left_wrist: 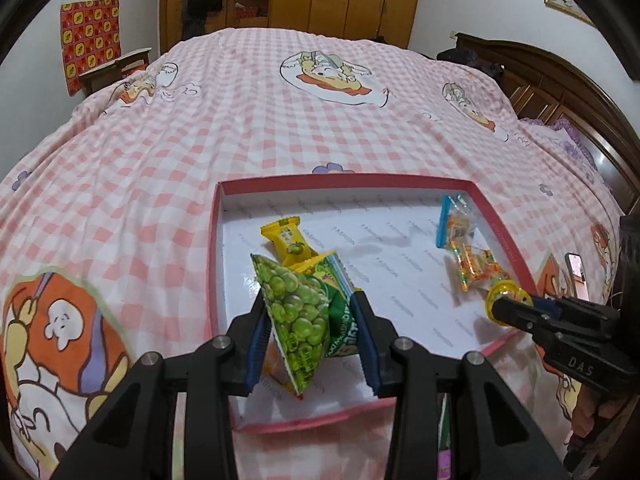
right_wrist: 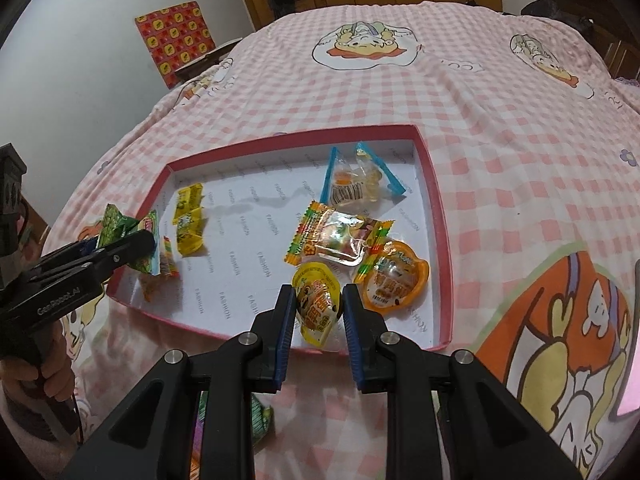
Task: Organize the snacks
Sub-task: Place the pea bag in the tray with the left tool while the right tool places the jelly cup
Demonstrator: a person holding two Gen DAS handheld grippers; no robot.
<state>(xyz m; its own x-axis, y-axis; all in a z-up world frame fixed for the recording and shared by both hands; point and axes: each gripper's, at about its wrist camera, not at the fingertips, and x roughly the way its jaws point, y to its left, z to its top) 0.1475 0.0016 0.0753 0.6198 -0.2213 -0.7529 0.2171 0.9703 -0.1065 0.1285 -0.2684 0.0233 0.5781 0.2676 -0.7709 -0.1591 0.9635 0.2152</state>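
So the green crinkly foil bag of peas (left_wrist: 298,312) is clamped in my left gripper (left_wrist: 310,344), jaws pinching it on both flat sides, and it hangs on a slant over the near-left corner of the shallow red-rimmed cardboard box lid with the white inside (left_wrist: 424,179). Its long axis runs from the top-left down toward me, lower tip poking out below the pads. The floor of the lid is directly under it, so I reckon the drop is straight down, no more reach needed.

Other side: my right gripper (right_wrist: 316,320) has its jaws closed on a yellow plastic jelly cup with a printed foil top (right_wrist: 318,312), held on edge over the near rim of the lid. An orange jelly cup (right_wrist: 394,286) sits just to its right on the lid floor, so I'd park the yellow one beside it.

Already lying in the lid: a yellow wrapped snack bar (left_wrist: 290,240) behind the pea bag, a clear candy pack with rainbow zigzag edges (right_wrist: 340,240) mid-right, and a clear pouch with blue side strips (right_wrist: 360,180) at the back. Everything rests on a bed with a pink-and-white checked cartoon cover (left_wrist: 200,140).
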